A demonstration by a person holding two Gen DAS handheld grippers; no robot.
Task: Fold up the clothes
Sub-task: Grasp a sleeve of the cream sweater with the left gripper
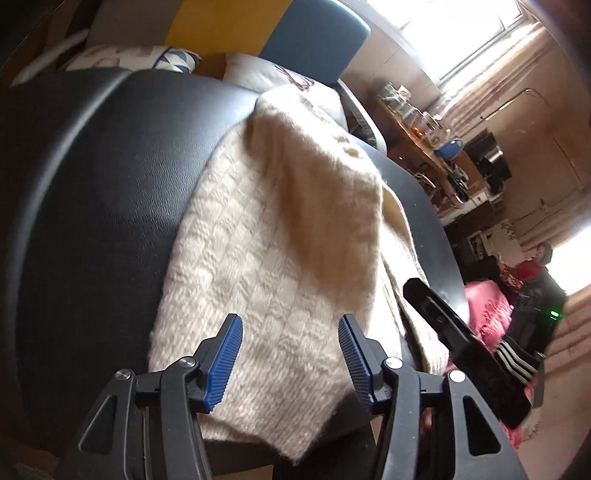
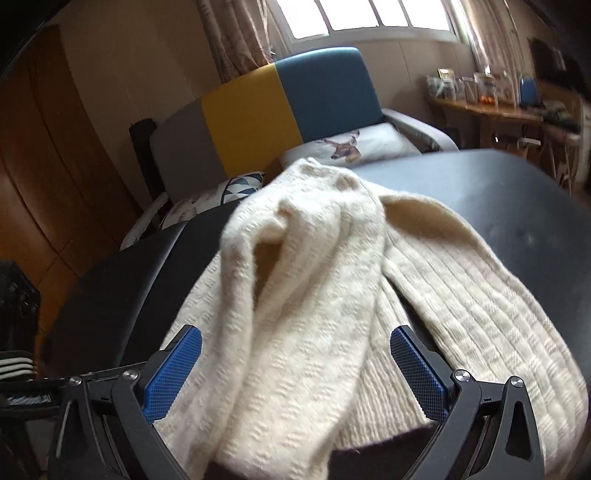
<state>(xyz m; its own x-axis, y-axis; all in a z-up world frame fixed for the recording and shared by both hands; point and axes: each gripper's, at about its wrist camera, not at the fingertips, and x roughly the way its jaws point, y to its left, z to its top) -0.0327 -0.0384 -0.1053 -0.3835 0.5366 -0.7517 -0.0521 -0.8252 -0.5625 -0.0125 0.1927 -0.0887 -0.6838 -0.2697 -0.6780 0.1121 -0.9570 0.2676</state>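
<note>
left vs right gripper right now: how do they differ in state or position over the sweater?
The left gripper sits over the cream sweater's flat near hem; the right gripper straddles a raised fold. The left gripper's pads are ribbed; the right gripper's pads look cross-hatched. Both are open, holding nothing, above the black table.

Sunlit window (image 2: 369, 16), colour-blocked sofa (image 2: 280, 110)

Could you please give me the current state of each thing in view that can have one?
Cream knit sweater: lying on the black table, partly folded, one layer over another, its near edge over the table's edge.
Left tool: open, holding nothing.
Right tool: open, holding nothing.
</note>
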